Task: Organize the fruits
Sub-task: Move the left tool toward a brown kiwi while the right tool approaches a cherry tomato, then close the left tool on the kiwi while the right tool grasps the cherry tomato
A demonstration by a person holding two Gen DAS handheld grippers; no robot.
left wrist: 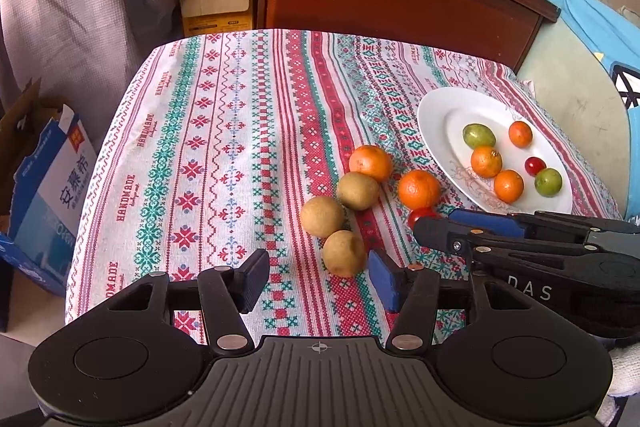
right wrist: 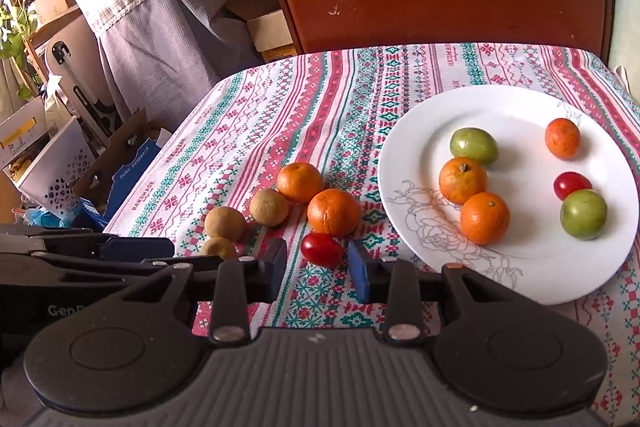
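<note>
Right claw [right wrist: 316,269] gapes — cherry tomato [right wrist: 321,248] lies crosswise.

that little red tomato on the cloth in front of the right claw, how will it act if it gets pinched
The cherry tomato looks smooth and glossy, so it may slip between the pads. It is oval and free on the tablecloth, so a nudge probably rolls it. Likely soft: squeeze gently.

Black tongs [left wrist: 318,281] (blue pads [left wrist: 382,279])
</note>
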